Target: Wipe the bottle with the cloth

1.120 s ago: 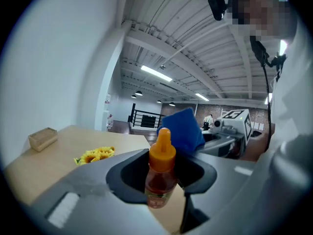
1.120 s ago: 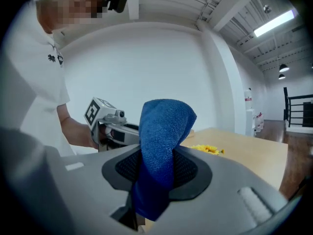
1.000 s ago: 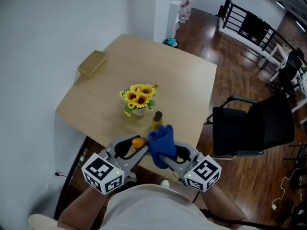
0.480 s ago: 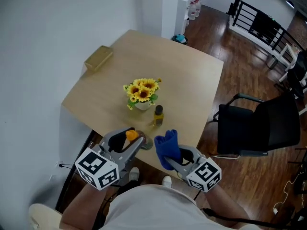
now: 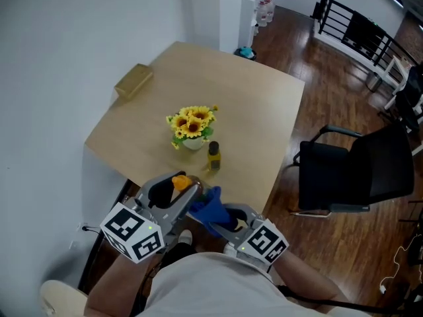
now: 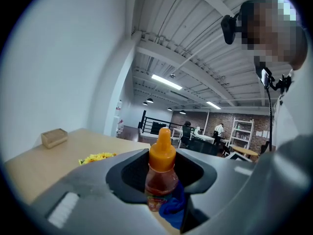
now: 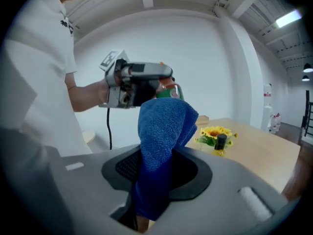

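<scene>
A small bottle (image 6: 160, 177) with an orange cap and red sauce stands upright between the jaws of my left gripper (image 5: 177, 187), which is shut on it; its cap (image 5: 179, 181) shows in the head view. My right gripper (image 5: 210, 211) is shut on a blue cloth (image 7: 161, 146) that stands up out of its jaws. In the head view the blue cloth (image 5: 207, 209) lies against the bottle's side, near the table's front edge. The right gripper view shows the left gripper (image 7: 138, 83) just behind the cloth.
On the wooden table (image 5: 251, 111) stand a pot of yellow sunflowers (image 5: 191, 127), a small dark-capped bottle (image 5: 213, 156) and a tan box (image 5: 133, 81) at the far left. A black office chair (image 5: 350, 170) is at the right. A white wall runs along the left.
My right gripper has moved left with the blue cloth, from apart from the bottle to against it. The left gripper has held about still with the bottle.
</scene>
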Tool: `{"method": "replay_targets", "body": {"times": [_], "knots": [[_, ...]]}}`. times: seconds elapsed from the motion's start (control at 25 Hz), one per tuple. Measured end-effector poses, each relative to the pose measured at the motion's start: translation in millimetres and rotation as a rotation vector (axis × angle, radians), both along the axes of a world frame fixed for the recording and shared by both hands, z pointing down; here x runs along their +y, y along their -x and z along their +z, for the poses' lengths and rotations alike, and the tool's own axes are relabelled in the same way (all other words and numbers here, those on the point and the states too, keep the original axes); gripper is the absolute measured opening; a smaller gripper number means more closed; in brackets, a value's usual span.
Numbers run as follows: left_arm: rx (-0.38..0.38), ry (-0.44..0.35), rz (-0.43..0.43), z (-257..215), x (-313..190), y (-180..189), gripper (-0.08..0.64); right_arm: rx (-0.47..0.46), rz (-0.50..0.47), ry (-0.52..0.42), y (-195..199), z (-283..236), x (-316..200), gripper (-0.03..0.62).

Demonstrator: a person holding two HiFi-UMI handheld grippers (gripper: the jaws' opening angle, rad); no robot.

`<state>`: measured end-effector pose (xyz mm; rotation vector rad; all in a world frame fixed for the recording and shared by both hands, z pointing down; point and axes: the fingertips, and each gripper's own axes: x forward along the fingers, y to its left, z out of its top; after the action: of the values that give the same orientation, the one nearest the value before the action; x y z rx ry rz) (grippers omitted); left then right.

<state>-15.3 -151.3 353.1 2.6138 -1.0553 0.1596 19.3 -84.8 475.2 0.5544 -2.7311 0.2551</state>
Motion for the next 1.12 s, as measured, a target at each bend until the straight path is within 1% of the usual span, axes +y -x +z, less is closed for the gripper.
{"method": "replay_targets", "body": {"times": [0.16, 0.24, 0.28, 0.36, 0.44, 0.52, 0.6, 0.64, 0.72, 0.8, 0.88, 1.0, 1.12], "knots": [[0.020, -0.010, 0.010, -11, 5, 3, 0.163, 0.133, 0.040, 0.063, -24, 55, -8, 0.149], [0.016, -0.015, 0.023, -15, 8, 3, 0.163, 0.164, 0.075, 0.088, -38, 66, -13, 0.149], [0.006, -0.019, 0.032, -15, 9, 3, 0.163, 0.158, 0.098, 0.090, -45, 63, -17, 0.149], [-0.014, -0.019, 0.052, -13, 12, 2, 0.163, 0.112, 0.141, 0.061, -54, 38, -28, 0.149], [-0.023, -0.007, 0.069, -9, 16, 2, 0.163, 0.049, 0.154, 0.000, -53, -3, -38, 0.149], [-0.031, 0.007, 0.085, -3, 20, 0, 0.163, -0.003, 0.129, -0.081, -44, -48, -44, 0.149], [-0.038, 0.019, 0.104, 3, 24, -3, 0.163, -0.031, 0.087, -0.154, -30, -84, -44, 0.149], [-0.038, 0.023, 0.114, 5, 27, -5, 0.163, -0.042, 0.068, -0.175, -22, -97, -43, 0.149], [-0.034, 0.027, 0.130, 6, 32, -7, 0.163, -0.057, 0.045, -0.183, -8, -106, -41, 0.149], [-0.034, 0.026, 0.135, 6, 35, -5, 0.163, -0.067, 0.055, -0.157, -2, -97, -44, 0.149], [-0.029, 0.025, 0.136, 5, 37, -1, 0.163, -0.056, 0.080, -0.100, -2, -74, -48, 0.149], [-0.011, 0.020, 0.131, -3, 38, 6, 0.163, -0.003, 0.094, 0.017, -3, -24, -49, 0.149], [-0.002, -0.003, 0.137, -14, 38, 10, 0.163, 0.040, 0.108, 0.129, -3, 26, -45, 0.149]]}}
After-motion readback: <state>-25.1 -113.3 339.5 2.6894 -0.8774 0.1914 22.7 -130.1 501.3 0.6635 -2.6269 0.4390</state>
